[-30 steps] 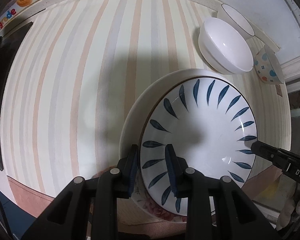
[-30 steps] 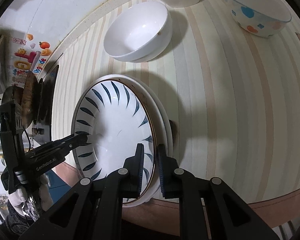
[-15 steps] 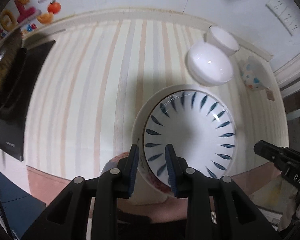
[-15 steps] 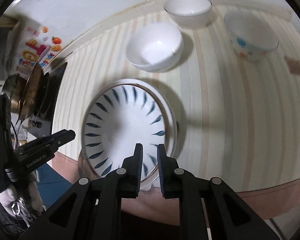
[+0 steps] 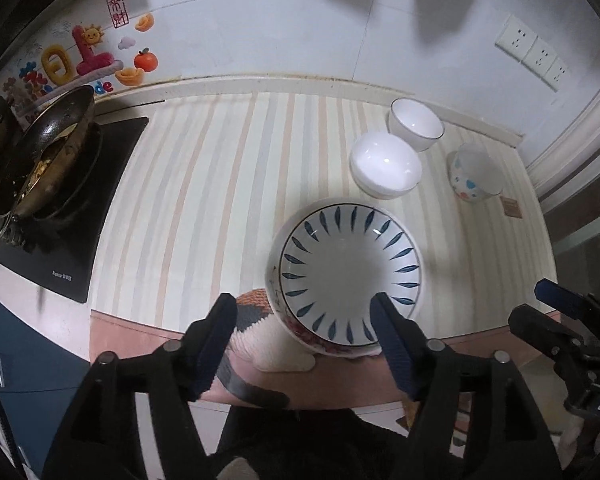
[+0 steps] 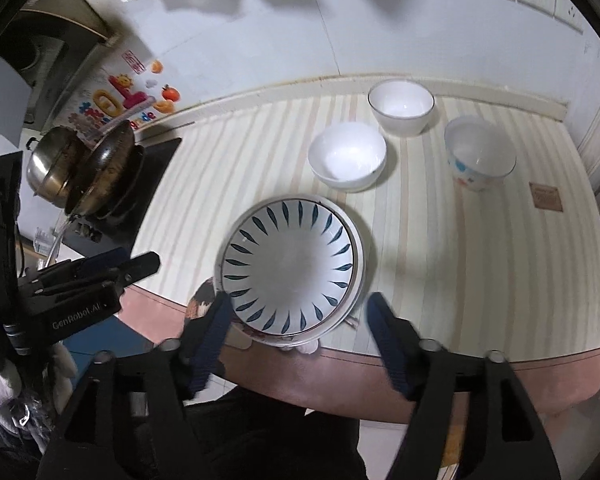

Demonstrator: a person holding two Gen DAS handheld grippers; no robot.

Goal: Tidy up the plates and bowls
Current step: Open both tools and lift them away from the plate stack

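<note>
Left gripper (image 5: 304, 320) and right gripper (image 6: 296, 316): jaws opening, nothing gripped. Leaf-patterned plate (image 5: 350, 276) sits on the plate stack at the striped counter's (image 5: 204, 200) 6 o'clock edge; three bowls (image 5: 384, 162) toward 1 o'clock.

Glossy glazed ceramic on the leaf-pattern plate (image 5: 350, 276), catching a soft sheen just ahead of the left gripper's (image 5: 302, 344) ribbed, matt, rubbery-looking blue pads (image 5: 392, 344). Further out past the fingertips, two smooth white bowls (image 5: 385, 168) shine. The striped cloth (image 5: 204, 208) under them looks matt. Off beyond the left finger, a dull, stained metal pan (image 5: 56, 152) sits on smooth black glass-like cooktop (image 5: 60, 240).
</note>
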